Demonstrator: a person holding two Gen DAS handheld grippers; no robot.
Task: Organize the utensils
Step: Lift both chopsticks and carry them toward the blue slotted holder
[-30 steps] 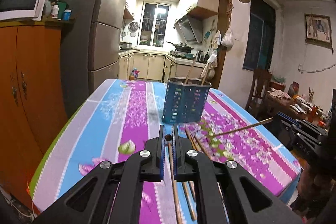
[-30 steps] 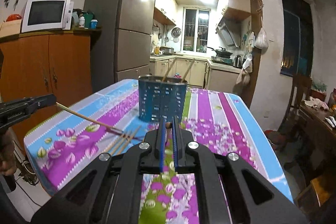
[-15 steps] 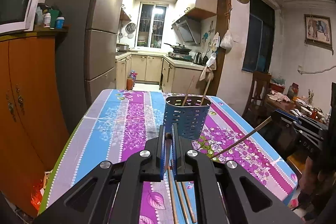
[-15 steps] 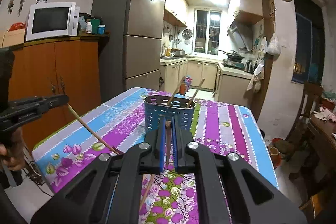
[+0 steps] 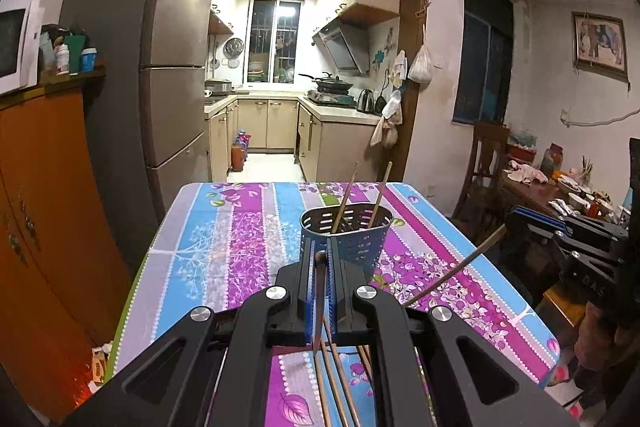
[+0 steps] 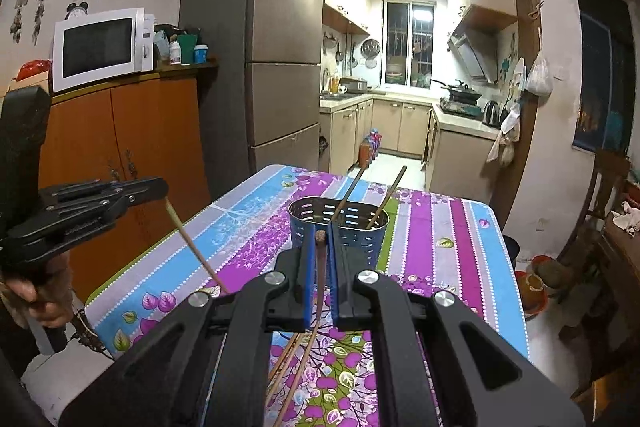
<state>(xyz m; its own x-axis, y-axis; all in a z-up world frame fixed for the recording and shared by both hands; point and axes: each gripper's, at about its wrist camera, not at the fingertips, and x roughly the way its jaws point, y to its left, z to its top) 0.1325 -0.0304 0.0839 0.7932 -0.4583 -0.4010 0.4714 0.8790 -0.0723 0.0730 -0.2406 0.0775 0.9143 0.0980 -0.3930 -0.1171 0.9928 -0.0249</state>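
Note:
A blue perforated utensil holder stands mid-table on the flowered cloth, with two chopsticks leaning in it. My left gripper is shut on one wooden chopstick, which hangs down toward the table just short of the holder. My right gripper is shut on another chopstick. From the right wrist the left gripper shows at the left, its chopstick slanting down. Several loose chopsticks lie on the cloth beneath both grippers.
An orange cabinet with a microwave and a tall fridge stand left of the table. A chair and a cluttered side table are on the right. A kitchen doorway opens behind.
Both grippers have risen with their chopsticks, whose lower ends left the pile on the cloth. The holder now shows from higher up, its rim and inside in view.

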